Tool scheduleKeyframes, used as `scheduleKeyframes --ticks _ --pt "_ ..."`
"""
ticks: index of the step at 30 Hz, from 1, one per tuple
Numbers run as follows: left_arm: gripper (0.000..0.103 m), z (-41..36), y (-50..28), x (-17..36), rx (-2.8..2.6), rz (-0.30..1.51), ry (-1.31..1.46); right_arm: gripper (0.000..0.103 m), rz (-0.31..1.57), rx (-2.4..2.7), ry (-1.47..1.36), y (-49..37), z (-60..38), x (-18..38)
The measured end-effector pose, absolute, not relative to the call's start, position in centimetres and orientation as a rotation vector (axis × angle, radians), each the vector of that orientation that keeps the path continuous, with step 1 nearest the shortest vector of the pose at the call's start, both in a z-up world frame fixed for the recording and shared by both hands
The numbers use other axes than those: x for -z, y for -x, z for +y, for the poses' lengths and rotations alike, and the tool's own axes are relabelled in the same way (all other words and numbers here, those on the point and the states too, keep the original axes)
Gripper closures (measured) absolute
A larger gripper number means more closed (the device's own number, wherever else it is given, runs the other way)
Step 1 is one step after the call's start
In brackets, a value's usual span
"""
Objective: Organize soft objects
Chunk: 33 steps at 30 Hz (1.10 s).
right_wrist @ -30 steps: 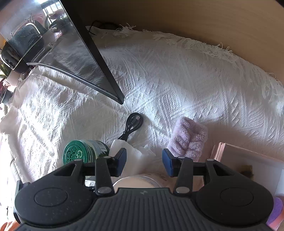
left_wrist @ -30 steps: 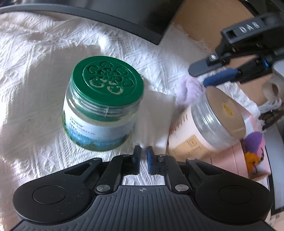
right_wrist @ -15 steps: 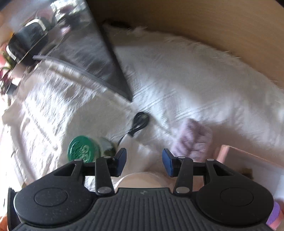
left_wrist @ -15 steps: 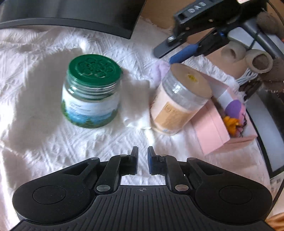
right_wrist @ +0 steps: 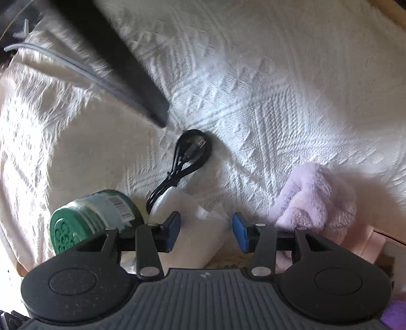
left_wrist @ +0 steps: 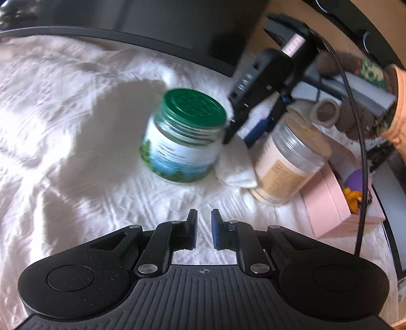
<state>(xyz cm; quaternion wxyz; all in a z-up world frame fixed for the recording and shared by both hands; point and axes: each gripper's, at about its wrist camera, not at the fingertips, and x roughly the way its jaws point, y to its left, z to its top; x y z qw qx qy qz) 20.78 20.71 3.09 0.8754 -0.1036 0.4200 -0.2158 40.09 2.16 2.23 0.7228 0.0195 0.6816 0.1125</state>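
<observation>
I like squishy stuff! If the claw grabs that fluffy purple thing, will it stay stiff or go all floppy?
Probably floppy: the fluffy purple thing looks like soft plush folded over itself, so it would likely squash and droop. It seems light for its size. It lies slumped on the white bedspread, so it probably won't roll. The open right claw isn't touching it.

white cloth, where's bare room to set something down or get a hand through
Bare cloth lies left of the green-lidded jar, below the dark monitor base. In the right wrist view, another open stretch sits beyond the black cable and lilac plush. Crowded: jar, white tissue, beige jar and pink box packed together.
</observation>
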Motion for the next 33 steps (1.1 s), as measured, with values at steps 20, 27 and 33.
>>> scheduleKeyframes --ticks 20,27,33 --pt "0.090 19.8 -26.2 -11.7 0.621 0.801 0.204 0.097 1.158 -0.457 -0.166 -31.9 -0.1 -13.5" --pt "0.090 18.7 -23.5 -10.8 0.643 0.824 0.171 0.097 1.166 -0.466 -0.064 -29.3 2.8 -11.9" --pt "0.090 17.4 -22.5 -9.4 0.582 0.827 0.101 0.095 1.215 -0.506 -0.022 -28.6 5.1 -10.0"
